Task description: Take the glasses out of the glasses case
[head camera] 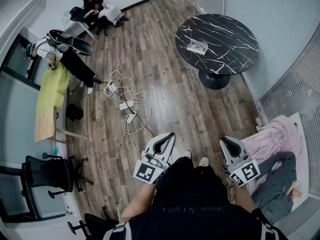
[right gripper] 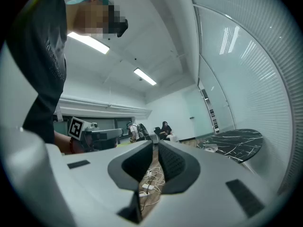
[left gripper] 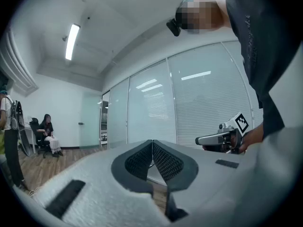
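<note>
A round black marble table stands at the far right of the head view. On it lies a small pale object, likely the glasses case; no glasses can be made out. It shows small in the right gripper view on the table. My left gripper and right gripper are held close to my body over the wooden floor, far from the table. In the left gripper view the gripper is shut with nothing in it. The right gripper is likewise shut and empty.
White cables and power strips lie on the floor between me and the room's far side. People sit and stand at the back left. An office chair and a desk with yellow-green cloth are left; pink fabric lies right.
</note>
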### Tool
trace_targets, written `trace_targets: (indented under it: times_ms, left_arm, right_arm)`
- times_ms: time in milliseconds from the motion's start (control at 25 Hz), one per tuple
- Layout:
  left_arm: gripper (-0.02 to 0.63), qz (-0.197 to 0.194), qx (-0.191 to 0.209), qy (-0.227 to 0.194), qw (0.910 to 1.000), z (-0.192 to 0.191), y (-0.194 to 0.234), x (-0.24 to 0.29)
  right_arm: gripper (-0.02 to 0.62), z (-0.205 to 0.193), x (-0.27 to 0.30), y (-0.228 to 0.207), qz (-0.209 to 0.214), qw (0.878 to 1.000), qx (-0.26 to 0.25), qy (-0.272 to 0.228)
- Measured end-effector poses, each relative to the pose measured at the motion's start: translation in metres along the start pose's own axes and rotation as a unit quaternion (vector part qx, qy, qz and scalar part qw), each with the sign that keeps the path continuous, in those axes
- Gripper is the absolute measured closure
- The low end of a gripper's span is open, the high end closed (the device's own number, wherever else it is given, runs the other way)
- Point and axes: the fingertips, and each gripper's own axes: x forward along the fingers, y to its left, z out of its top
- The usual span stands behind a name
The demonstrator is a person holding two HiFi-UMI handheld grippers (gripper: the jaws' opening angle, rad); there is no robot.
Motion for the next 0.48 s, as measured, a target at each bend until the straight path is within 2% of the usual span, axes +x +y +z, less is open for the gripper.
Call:
trace_targets:
  times_ms: [80, 160, 360, 480]
  left_arm:
    - [0.586, 0.006, -0.014, -0.005, 0.9999, 0.006, -0.008, 0.005]
    - [0.586, 0.01, -0.023, 0.007, 0.9997, 0.005, -0.015, 0.006]
    - [0.586, 0.013, -0.012, 0.002, 0.9998, -0.001, -0.016, 0.013]
    - [0.586, 0.001, -0.017, -0.001, 0.9999, -0.001, -0.023, 0.022]
  right_arm:
    - [0.555, -0.002, -0.006, -0.013, -0.001, 1.0, 0.006, -0.002]
    - [0.555, 0.0, -0.012, -0.02, -0.001, 1.0, 0.013, -0.009]
    - [0.557, 0.009, -0.019, -0.027, 0.005, 0.999, 0.019, -0.032]
    - [0.557, 0.008, -0.021, -0.031, 0.006, 0.999, 0.021, -0.033]
